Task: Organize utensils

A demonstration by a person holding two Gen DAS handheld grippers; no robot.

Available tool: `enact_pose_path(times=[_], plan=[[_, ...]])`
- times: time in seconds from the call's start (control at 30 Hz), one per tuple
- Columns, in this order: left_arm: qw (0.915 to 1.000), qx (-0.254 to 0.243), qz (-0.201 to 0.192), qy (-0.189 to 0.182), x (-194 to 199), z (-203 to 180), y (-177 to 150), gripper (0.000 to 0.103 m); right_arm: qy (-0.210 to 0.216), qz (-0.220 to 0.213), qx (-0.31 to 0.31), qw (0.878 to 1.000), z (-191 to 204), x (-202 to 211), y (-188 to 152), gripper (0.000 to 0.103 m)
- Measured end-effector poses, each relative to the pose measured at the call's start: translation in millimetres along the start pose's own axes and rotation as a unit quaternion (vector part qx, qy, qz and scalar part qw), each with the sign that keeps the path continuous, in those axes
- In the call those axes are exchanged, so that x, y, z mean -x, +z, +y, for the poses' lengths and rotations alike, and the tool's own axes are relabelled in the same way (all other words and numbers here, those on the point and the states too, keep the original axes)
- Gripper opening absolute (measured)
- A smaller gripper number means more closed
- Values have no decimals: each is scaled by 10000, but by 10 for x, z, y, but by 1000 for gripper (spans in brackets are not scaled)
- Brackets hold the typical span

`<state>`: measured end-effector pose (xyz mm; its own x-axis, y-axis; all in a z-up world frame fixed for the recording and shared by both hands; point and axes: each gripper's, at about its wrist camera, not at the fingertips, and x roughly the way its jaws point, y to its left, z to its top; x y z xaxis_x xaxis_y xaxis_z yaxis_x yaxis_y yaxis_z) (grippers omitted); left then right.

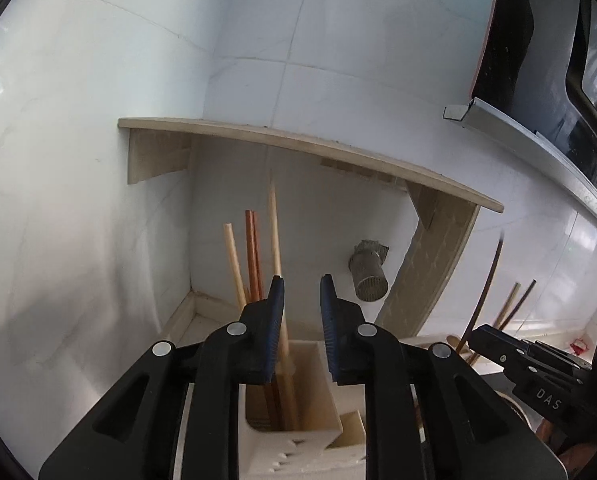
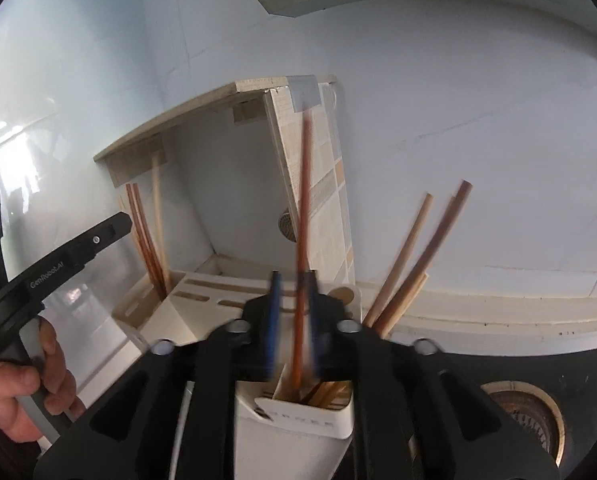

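Left wrist view: the left gripper [image 1: 301,292] is seen with jaws parted and empty, above the white utensil holder [image 1: 298,436]; pale and reddish chopsticks [image 1: 254,256] are stood in its near compartment, under a wooden shelf [image 1: 298,140]. Right wrist view: the right gripper [image 2: 294,284], motion-blurred, is held narrowly about a reddish chopstick [image 2: 303,216], upright over the holder's right compartment; further chopsticks [image 2: 414,260] are leaned rightward there.

A home kitchen: white wall tiles [image 1: 78,140], sink drain [image 2: 526,416] (dark counter), chopstick holder [image 2: 298,420].
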<state>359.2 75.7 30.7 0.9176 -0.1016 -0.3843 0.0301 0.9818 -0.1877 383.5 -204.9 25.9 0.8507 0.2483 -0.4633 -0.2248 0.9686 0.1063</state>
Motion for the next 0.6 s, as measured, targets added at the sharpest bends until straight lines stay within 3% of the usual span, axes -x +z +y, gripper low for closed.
enact_pose_path(times=[0.03, 0.23, 0.3, 0.5, 0.6], plan=[[10000, 2, 39, 3, 12, -5, 8, 22, -4, 8, -21, 10000, -4, 32, 4, 33], [9992, -135, 372, 47, 268, -39, 68, 37, -18, 103, -33, 9999, 11, 283, 61, 38], [9985, -170, 524, 55, 367, -59, 71, 50, -18, 120, -11, 9999, 36, 346, 71, 40], [9962, -435, 756, 31, 658, -138, -1, 56, 89, 185, 16, 9998, 61, 601, 34, 54], [9950, -496, 866, 1, 783, -169, -69, 69, 154, 236, 6, 9996, 52, 717, 17, 56]])
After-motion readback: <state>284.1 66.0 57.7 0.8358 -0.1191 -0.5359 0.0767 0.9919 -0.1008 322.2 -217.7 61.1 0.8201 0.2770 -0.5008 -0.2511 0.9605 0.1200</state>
